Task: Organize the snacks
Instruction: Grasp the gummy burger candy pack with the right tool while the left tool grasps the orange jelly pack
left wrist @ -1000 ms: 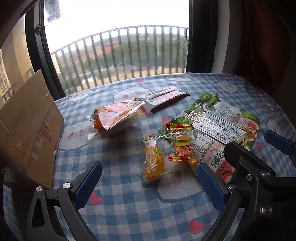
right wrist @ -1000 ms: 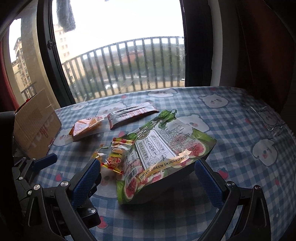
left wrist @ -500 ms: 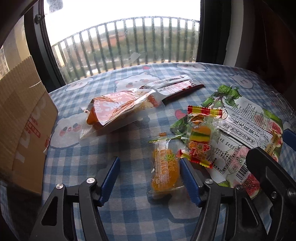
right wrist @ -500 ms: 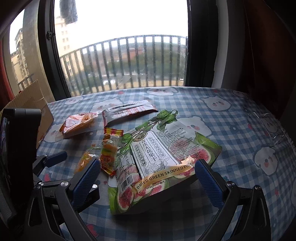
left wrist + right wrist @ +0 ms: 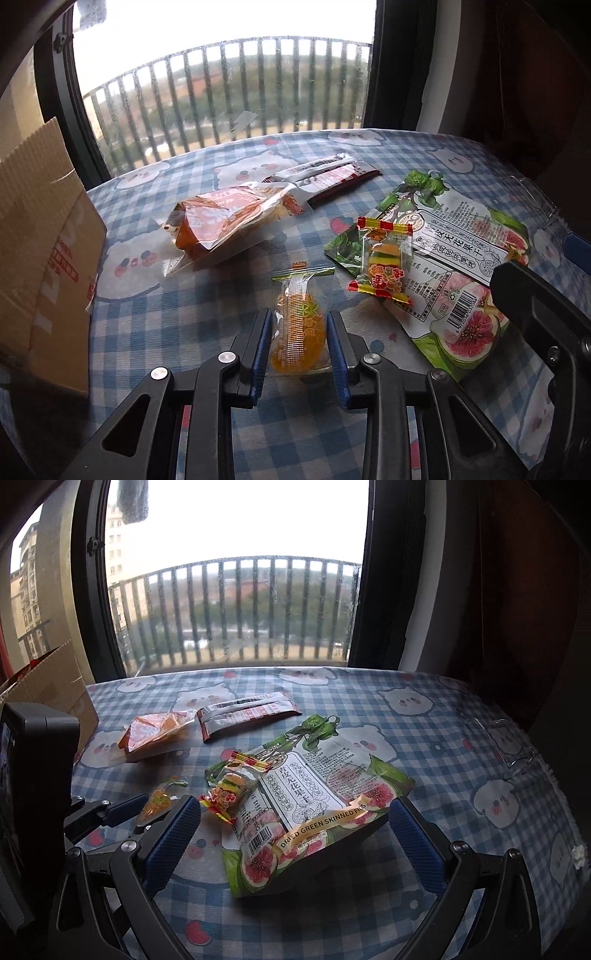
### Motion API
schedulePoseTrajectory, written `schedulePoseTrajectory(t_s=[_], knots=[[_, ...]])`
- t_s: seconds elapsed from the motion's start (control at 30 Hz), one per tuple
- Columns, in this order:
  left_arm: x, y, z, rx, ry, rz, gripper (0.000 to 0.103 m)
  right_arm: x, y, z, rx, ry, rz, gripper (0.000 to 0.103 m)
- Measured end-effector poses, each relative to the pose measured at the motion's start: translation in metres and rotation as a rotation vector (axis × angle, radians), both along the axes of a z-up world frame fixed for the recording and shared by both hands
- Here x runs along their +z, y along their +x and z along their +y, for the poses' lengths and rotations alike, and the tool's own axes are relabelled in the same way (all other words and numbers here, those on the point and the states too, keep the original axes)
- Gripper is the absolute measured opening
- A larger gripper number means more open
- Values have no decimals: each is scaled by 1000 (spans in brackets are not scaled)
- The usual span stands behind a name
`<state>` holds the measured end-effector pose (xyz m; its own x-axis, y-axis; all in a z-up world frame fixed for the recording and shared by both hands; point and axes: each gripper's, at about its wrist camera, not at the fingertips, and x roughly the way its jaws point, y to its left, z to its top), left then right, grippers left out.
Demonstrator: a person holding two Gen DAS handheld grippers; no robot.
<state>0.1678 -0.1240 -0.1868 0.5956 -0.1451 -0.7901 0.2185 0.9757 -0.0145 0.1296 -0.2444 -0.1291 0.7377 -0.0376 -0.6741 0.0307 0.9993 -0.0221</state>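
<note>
Two tools: left [image 5: 298,334] just closed around orange jelly pack [image 5: 298,328] (pads touching); right [image 5: 295,834] gapes.

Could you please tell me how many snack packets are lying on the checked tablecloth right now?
5: orange jelly packet between the left gripper pads; burger gummy atop the dried fig bag; orange pouch mid-table; red-and-silver sachet beyond. The cardboard box may hide more.

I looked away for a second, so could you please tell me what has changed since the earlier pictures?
The left gripper came in over the small orange jelly packet and its fingers have just been closing, now on either side of it and touching. The right gripper stays open around the dried fig bag; the other snacks have not moved.
</note>
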Motion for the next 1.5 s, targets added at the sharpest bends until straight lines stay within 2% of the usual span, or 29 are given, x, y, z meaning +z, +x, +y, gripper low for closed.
schedulePoseTrajectory(t_s=[0.23, 0.33, 0.4, 0.53, 0.6, 0.8, 0.87, 0.97, 1.03, 1.07, 1.13, 1.17, 1.5], knots=[[15, -3, 24, 23, -2, -39, 29, 10, 4, 33, 33, -17, -47, 102], [14, 2, 35, 47, 12, -37, 29, 5, 15, 47, 69, -32, -47, 92], [11, 5, 39, 52, 19, -31, 29, -1, 26, 53, 87, -27, -22, 87], [1, 13, 41, 53, 41, -12, 29, -15, 41, 59, 100, -22, 17, 85], [-5, 18, 41, 49, 45, 0, 29, -23, 48, 58, 102, -17, 42, 79], [-11, 25, 34, 28, 83, -4, 29, -51, 72, 48, 88, 29, 137, 68], [-13, 26, 34, 30, 81, -2, 29, -55, 74, 45, 75, 17, 129, 67], [-13, 28, 37, 46, 53, 10, 29, -59, 74, 51, 80, -47, 122, 61], [-13, 30, 39, 53, 46, 10, 29, -61, 71, 58, 97, -82, 105, 52], [-14, 31, 39, 55, 49, 11, 29, -60, 71, 57, 111, -65, 103, 41], [-13, 29, 37, 56, 60, 7, 29, -64, 74, 51, 142, 45, 144, 41], [-13, 29, 37, 51, 62, 9, 29, -64, 72, 50, 144, 60, 136, 41], [-8, 9, 39, 48, 59, 4, 29, -47, 52, 51, 165, 108, 108, 40]])
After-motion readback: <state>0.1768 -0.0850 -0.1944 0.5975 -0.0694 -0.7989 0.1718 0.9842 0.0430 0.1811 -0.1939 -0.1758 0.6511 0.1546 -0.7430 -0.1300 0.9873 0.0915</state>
